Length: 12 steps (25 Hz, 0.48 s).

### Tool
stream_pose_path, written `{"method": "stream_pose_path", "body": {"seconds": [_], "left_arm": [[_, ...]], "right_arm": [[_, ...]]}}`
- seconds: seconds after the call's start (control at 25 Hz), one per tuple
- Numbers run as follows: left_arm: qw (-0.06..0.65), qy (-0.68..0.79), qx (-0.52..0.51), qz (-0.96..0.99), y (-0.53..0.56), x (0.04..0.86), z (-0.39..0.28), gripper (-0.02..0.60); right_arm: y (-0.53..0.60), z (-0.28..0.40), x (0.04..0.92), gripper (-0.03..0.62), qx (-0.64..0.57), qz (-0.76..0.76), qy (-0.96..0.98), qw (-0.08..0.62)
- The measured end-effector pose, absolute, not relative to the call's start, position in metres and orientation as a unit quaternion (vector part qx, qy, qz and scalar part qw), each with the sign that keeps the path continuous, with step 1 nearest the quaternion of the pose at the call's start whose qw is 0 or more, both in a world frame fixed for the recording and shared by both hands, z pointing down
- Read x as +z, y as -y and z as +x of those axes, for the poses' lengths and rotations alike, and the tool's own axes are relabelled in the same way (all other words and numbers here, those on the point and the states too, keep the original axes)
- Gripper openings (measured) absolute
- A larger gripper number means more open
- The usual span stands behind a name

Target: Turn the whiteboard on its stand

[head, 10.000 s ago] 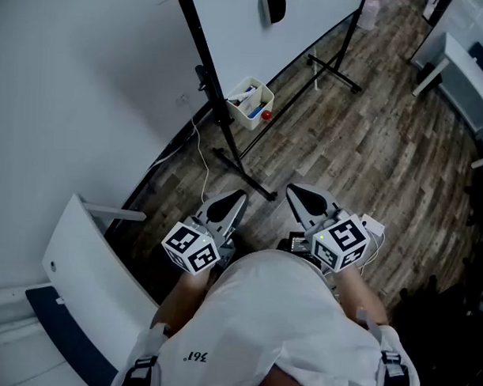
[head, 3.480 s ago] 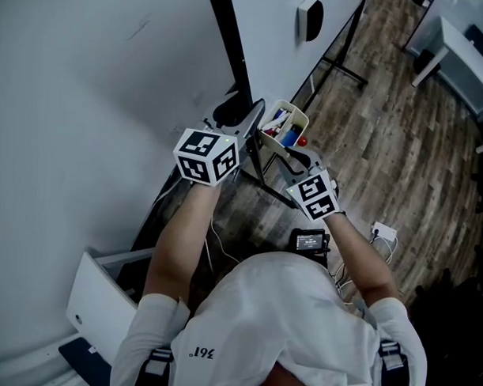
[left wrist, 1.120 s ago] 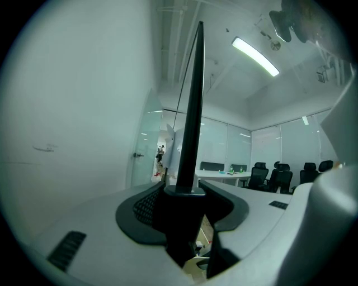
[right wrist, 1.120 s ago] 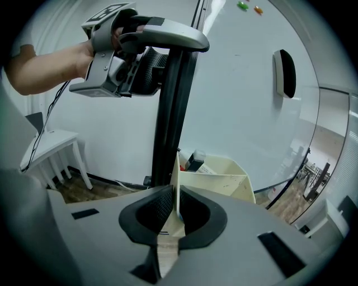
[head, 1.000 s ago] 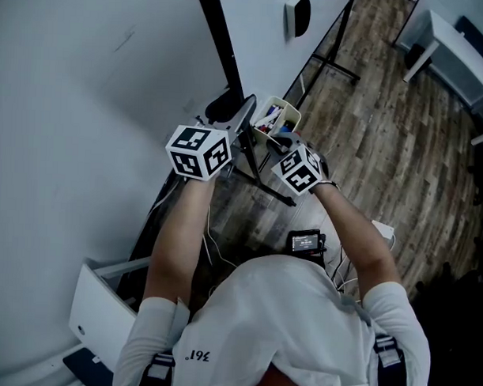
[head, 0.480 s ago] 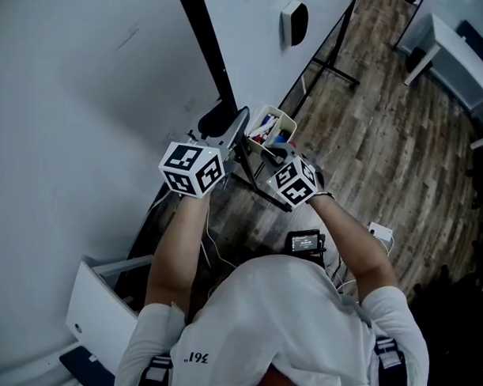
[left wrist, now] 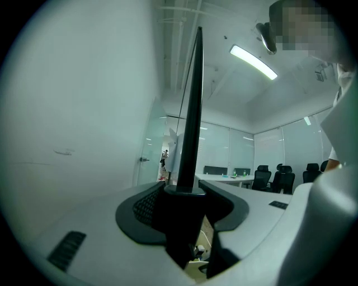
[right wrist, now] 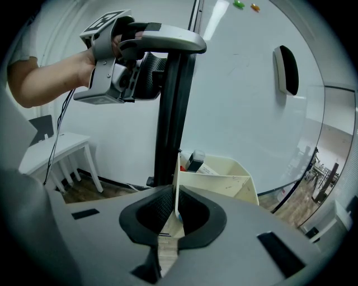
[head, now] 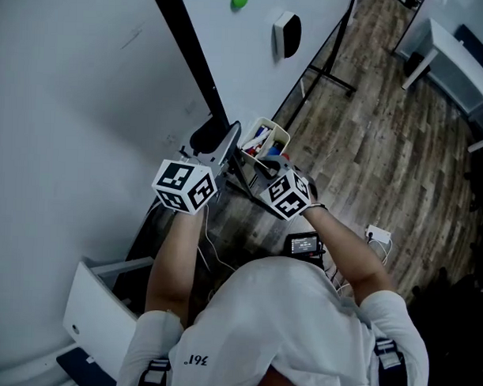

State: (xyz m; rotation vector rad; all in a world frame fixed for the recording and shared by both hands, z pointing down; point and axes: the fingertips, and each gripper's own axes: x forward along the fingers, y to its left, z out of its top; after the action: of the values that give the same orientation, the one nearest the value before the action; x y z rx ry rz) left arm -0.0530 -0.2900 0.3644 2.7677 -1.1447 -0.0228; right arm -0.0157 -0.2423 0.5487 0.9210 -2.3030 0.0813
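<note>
The whiteboard (head: 250,66) stands at the upper middle of the head view, its black post (left wrist: 190,128) running down along its left edge to the centre of the frame; the left tongs (left wrist: 186,205) are clamped on that post, which fills the gap between the jaws; the right tongs (right wrist: 176,208) are pinched on the thin near wall of the cream tray (right wrist: 229,180), which hangs just right of the post and lower down. The step in hand looks like the swing itself; it would go best with the load taken through the post, since the tray wall seems thin and likely to flex or slip; both hands should move in one slow arc, so the stand's feet slide on the floor (head: 370,129) rather than catch and tip the board.
</note>
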Motion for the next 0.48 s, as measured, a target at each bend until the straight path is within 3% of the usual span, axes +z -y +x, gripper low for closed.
{"method": "stream_pose_path", "body": {"seconds": [0.48], "left_arm": [[0.072,0.385,-0.003,0.920,0.256,0.352,-0.069,0.189]], "right_arm": [[0.207,-0.033,0.536,0.043,0.040,0.339,0.884,0.318]]}}
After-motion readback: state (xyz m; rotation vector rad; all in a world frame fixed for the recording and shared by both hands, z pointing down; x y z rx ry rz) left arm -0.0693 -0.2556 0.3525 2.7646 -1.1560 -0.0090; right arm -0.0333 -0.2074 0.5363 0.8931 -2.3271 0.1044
